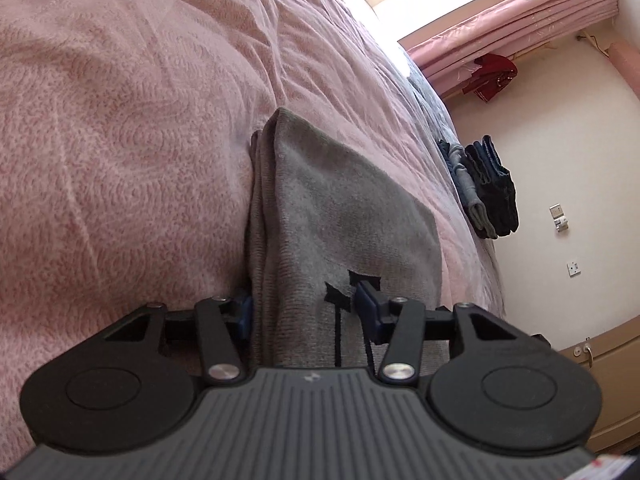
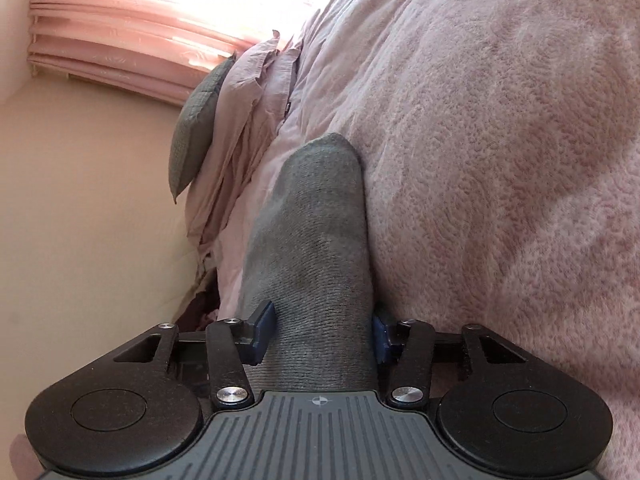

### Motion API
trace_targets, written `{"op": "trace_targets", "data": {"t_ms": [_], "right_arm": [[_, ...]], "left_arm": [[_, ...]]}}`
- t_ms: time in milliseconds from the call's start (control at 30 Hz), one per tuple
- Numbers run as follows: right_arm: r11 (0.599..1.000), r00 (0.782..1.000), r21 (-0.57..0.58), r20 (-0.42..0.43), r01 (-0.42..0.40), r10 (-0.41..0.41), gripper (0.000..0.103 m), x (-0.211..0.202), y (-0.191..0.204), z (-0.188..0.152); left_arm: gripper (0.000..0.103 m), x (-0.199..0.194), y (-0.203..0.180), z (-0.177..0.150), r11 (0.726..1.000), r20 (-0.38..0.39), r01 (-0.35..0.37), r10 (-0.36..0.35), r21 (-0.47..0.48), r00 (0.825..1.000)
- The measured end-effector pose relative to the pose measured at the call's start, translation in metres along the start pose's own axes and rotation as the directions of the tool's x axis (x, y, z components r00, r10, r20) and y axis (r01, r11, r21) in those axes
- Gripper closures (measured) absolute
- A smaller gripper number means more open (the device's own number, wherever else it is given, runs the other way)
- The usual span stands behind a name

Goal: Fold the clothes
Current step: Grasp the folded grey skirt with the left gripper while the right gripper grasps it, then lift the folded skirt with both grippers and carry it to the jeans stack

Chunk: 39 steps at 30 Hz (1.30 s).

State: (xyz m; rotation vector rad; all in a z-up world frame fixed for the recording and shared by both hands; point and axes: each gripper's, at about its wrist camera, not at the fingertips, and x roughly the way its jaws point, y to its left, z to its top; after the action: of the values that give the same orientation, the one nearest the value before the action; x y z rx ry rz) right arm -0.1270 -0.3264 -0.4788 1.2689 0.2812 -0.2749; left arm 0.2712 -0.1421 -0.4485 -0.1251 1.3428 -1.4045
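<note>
The left gripper (image 1: pixel 307 312) is partly closed, its blue pads (image 1: pixel 368 310) on either side of a folded grey sweater (image 1: pixel 344 208); one pad sits at the stacked edge of the folds, the other lies on the top face beside a black stitched mark (image 1: pixel 338 296), so whether it truly pinches the cloth cannot be told. The right gripper (image 2: pixel 322 330) is also partly closed, and both its pads (image 2: pixel 264 330) press against a bunched roll of the same grey knit: it has hold of the sweater. The sweater lies on a bed under a pink fleecy blanket (image 1: pixel 120 140) with a swirled, nubbly pile. Near the bed's far edge sits a pile of dark folded clothes (image 1: pixel 486 188). In the right wrist view a grey pillow (image 2: pixel 198 128) and crumpled pale pink bedding (image 2: pixel 248 120) lie beyond the sweater. Pleated pink curtains (image 1: pixel 512 20) hang by the window, with a dark red garment (image 1: pixel 494 74) under them.
</note>
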Motion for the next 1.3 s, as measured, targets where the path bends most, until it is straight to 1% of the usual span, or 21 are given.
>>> {"op": "trace_targets", "data": {"t_ms": [67,167,233,300,367,467,567,667,767,833,933,1067,1167,1233,1300], "right_arm": [[1.0,1.0,-0.009,0.016,0.01,-0.01,0.077,-0.005,0.0,-0.004],[0.998,0.998,0.007,0.007,0.065,-0.065,0.083,-0.009,0.012,-0.003],[0.994,0.994,-0.002,-0.014,0.111,-0.111,0.085,-0.012,0.031,0.005],[0.988,0.987,-0.03,-0.036,0.154,-0.155,0.085,-0.018,0.053,0.016],[0.986,0.984,-0.03,-0.059,0.165,-0.167,0.086,-0.032,0.073,0.032],[0.985,0.981,-0.053,-0.09,0.167,-0.171,0.086,-0.061,0.106,0.061],[0.984,0.979,-0.067,-0.109,0.167,-0.173,0.086,-0.093,0.139,0.096],[0.98,0.977,-0.107,-0.115,0.169,-0.181,0.086,-0.132,0.169,0.134],[0.976,0.975,-0.126,-0.107,0.179,-0.193,0.086,-0.172,0.182,0.168],[0.974,0.976,-0.127,-0.088,0.187,-0.199,0.085,-0.197,0.186,0.187],[0.972,0.977,-0.115,-0.041,0.203,-0.209,0.085,-0.233,0.191,0.21],[0.975,0.975,-0.06,0.067,0.216,-0.212,0.085,-0.289,0.191,0.232],[0.97,0.958,0.0,0.156,0.244,-0.241,0.085,-0.33,0.184,0.241],[0.962,0.941,0.05,0.202,0.267,-0.271,0.085,-0.351,0.176,0.246],[0.953,0.92,0.088,0.247,0.29,-0.303,0.085,-0.375,0.167,0.256]], "left_arm": [[0.069,0.0,0.001,0.0,1.0,0.004,0.008,-0.008,0.001,1.0],[0.083,-0.007,-0.008,-0.001,1.0,0.029,-0.003,0.003,0.016,1.0],[0.084,-0.012,-0.021,-0.002,0.999,0.043,-0.036,0.035,0.023,0.998],[0.085,-0.019,-0.041,0.0,0.996,0.048,-0.086,0.085,0.026,0.995],[0.085,-0.028,-0.063,0.003,0.994,0.048,-0.107,0.106,0.015,0.993],[0.085,-0.044,-0.109,0.005,0.993,0.061,-0.113,0.114,-0.018,0.992],[0.085,-0.054,-0.171,0.004,0.991,0.09,-0.126,0.13,-0.048,0.987],[0.085,-0.054,-0.232,-0.002,0.99,0.121,-0.119,0.128,-0.081,0.984],[0.085,-0.042,-0.29,-0.008,0.991,0.138,-0.106,0.117,-0.08,0.984],[0.085,-0.03,-0.321,-0.009,0.994,0.138,-0.092,0.101,-0.065,0.985],[0.085,-0.006,-0.364,-0.005,0.997,0.118,-0.068,0.073,-0.043,0.99],[0.085,0.024,-0.412,0.01,1.0,0.078,-0.023,0.021,0.022,0.997],[0.085,0.059,-0.445,0.022,0.995,0.015,0.034,-0.035,0.096,0.999],[0.085,0.088,-0.465,0.028,0.988,-0.032,0.065,-0.061,0.142,0.998],[0.085,0.118,-0.484,0.032,0.982,-0.091,0.092,-0.077,0.168,0.993]]}}
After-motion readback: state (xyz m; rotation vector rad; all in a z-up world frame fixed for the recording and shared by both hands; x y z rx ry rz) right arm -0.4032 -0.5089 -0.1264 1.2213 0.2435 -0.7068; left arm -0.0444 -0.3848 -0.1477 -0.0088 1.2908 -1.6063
